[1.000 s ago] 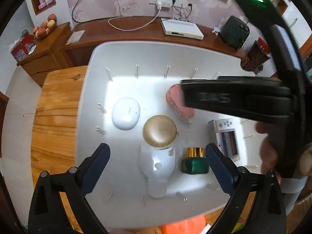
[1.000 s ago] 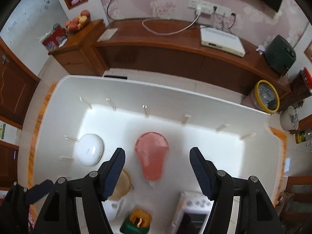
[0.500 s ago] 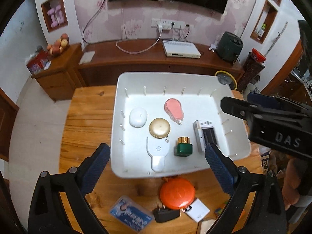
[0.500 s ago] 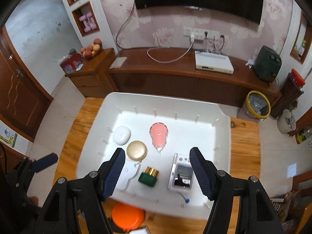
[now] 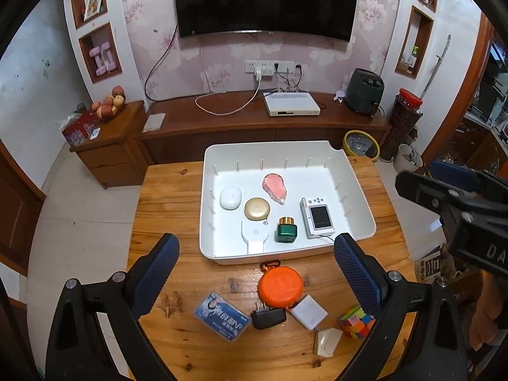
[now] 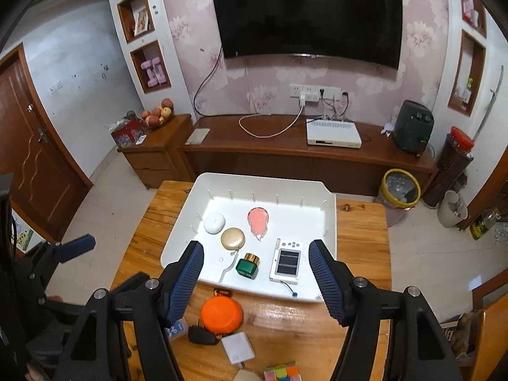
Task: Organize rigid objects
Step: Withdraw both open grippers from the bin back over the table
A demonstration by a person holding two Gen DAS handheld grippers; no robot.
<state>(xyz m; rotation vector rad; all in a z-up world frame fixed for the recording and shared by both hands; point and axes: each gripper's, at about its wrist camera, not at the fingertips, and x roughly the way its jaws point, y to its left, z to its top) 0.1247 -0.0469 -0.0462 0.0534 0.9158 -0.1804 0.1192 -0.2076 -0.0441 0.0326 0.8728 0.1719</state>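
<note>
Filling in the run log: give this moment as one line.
left gripper: open, empty | right gripper: open, empty | white tray: six items | orange disc: on table

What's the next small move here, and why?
Probably lower the right gripper toward the orange round case on the table, just outside the white tray. Both grippers are open and hold nothing. Six items already lie in the tray, while the case, card, plug and cube are still loose; the case lies nearest the tray.
</note>
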